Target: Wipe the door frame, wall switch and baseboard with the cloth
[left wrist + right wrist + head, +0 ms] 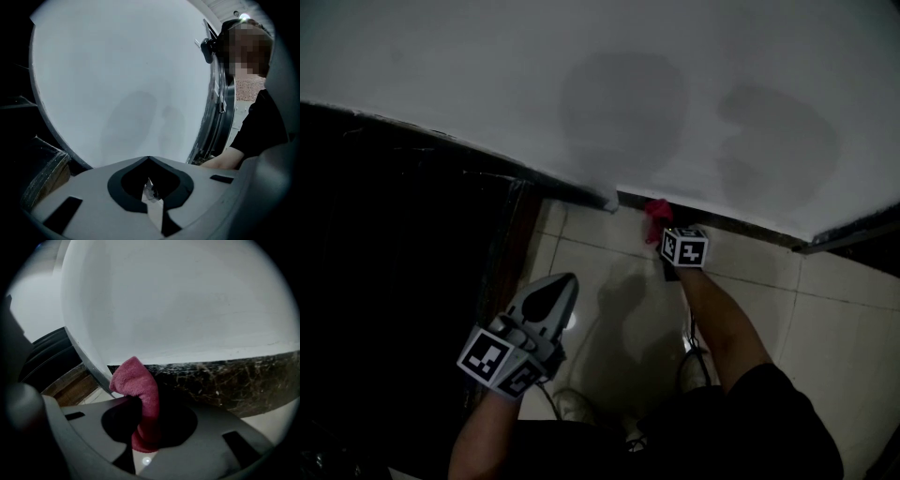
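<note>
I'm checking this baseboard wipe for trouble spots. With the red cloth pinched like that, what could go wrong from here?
Only a small fold of the cloth sticks past the right tongs, so bare plastic might scrape the dark baseboard. Rubbing at the wall corner could also tug the cloth loose.

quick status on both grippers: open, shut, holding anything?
Left gripper: shut, nothing between the jaws.
Right gripper: shut on the red cloth, by the baseboard.
</note>
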The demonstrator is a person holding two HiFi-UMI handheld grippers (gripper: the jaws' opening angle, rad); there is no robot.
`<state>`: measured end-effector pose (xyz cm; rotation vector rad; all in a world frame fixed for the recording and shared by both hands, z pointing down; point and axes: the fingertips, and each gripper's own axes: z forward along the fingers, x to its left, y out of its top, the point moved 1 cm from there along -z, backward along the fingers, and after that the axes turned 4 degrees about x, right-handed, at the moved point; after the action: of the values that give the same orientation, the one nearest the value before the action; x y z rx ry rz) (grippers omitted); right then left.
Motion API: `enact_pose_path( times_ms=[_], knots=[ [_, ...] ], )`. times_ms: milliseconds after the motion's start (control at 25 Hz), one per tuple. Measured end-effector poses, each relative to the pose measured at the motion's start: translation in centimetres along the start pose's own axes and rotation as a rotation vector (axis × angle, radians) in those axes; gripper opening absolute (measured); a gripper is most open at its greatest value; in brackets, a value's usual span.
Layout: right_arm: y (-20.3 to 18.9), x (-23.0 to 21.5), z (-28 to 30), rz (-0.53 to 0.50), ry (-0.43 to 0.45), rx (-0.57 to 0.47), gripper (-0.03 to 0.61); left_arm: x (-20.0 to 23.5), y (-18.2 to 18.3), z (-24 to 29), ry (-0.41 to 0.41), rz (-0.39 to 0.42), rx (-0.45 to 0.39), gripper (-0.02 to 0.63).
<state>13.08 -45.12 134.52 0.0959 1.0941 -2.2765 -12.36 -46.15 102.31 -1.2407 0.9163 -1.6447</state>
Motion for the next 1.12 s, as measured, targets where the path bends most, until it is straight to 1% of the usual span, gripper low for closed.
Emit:
enact_pose_path(
  times_ms=[200,320,440,560,760,960,1120],
  knots=[
    [-0.2,-2.9,-1.9,-0.026,-0.036,-0.007,0.080,-0.8,-0.2,1.7,-0.013,0.022,0.005,-0.009],
    [-0.4,-4.2,-2.9,-0.039,-0.047,-0.012,0.080,-1.5,-0.8,2.6,-0.043,0.032,0.027,-0.009],
    [-0.3,-5.5,-4.1,-0.062,-0.060,-0.015,0.080,-2.5,-0.5,4.2,-0.061,0.056,0.013,-0.009],
    [-0.3,-6.3,-4.7,-0.095,-0.060,-0.006,0.080,-3.4,-0.7,5.4,-0.095,0.067,0.021,-0.009],
    [-1.1,-8.9,-6.1,-0.046,-0.088,0.000,0.080,-4.8,-1.0,7.2,-0.145,0.068,0.026,-0.009],
    [-2.1,-12.3,-8.0,-0.022,-0.133,0.009,0.080,-5.5,-1.1,8.1,-0.161,0.070,0.021,-0.009],
    [-2.8,-15.0,-9.4,0.026,-0.173,-0.002,0.080,-5.8,-1.5,8.6,-0.165,0.074,0.029,-0.009]
  ],
)
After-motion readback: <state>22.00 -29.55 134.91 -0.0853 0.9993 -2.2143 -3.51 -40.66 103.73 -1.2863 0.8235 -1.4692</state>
